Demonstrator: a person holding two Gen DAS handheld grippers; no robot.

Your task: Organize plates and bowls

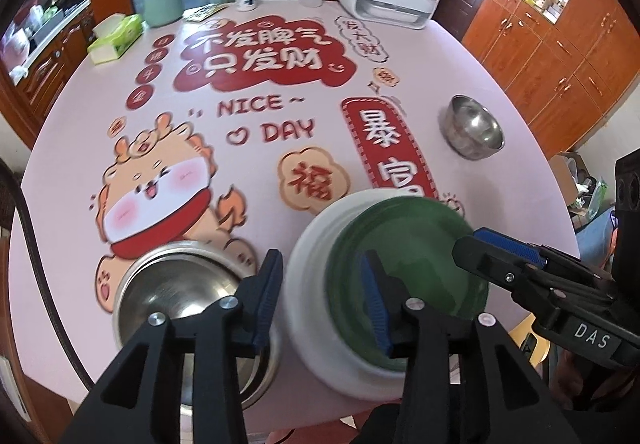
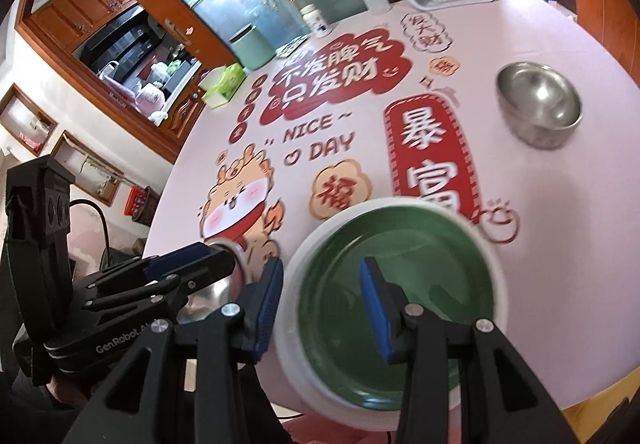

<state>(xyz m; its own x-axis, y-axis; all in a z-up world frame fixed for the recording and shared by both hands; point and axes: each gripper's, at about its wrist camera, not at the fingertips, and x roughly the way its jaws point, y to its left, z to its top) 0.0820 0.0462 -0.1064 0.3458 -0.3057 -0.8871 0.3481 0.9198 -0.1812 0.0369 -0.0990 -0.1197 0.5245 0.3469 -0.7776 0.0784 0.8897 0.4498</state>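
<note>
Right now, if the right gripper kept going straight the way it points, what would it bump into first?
Probably the green bowl: the right gripper already straddles its near white rim. Depth is hard to judge, so maybe the bowl's inside first.

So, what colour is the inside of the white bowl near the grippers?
Dark green inside the white bowl, clearest in the right wrist view.

We hold the left gripper (image 1: 322, 304) and the right gripper (image 2: 322, 308) side by side and close together, left beside right. Both tilt steeply downward, with their tips angled toward each other. On each, the jaws stand partly apart and grip nothing.
</note>
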